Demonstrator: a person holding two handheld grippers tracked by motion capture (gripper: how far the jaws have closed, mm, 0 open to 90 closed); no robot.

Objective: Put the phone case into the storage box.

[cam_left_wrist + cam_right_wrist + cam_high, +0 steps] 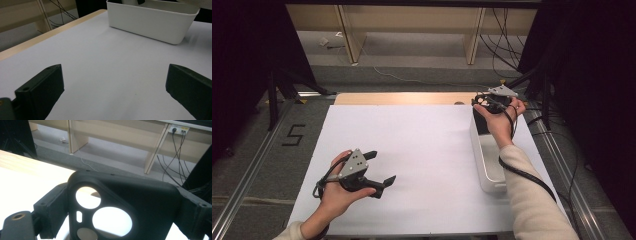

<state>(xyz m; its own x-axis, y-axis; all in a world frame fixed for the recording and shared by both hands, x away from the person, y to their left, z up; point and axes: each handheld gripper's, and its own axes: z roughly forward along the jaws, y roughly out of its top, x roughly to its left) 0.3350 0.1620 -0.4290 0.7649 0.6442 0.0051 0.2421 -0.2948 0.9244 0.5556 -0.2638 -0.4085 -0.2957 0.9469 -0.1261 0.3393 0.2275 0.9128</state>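
Left gripper [381, 169]: held in the person's left hand [337, 192] over the near left part of the white table [422, 150], jaws spread wide with bare tabletop between them and nothing gripped; in the left gripper view both jaws are cut off by the lower frame edge. White bin [484, 167]: long and narrow, standing along the table's right edge; its near end shows plainly in the high view, while its far end and most of its inside are hidden behind the right hand and forearm. Right gripper [486, 101]: held in the person's right hand [501, 122] above the bin's far end, near the far right corner of the table, jaws closed on a black phone case [125, 205]. The case shows round camera cut-outs; its lower part runs out of the right gripper view, and in the high view it is too small and dark to make out.
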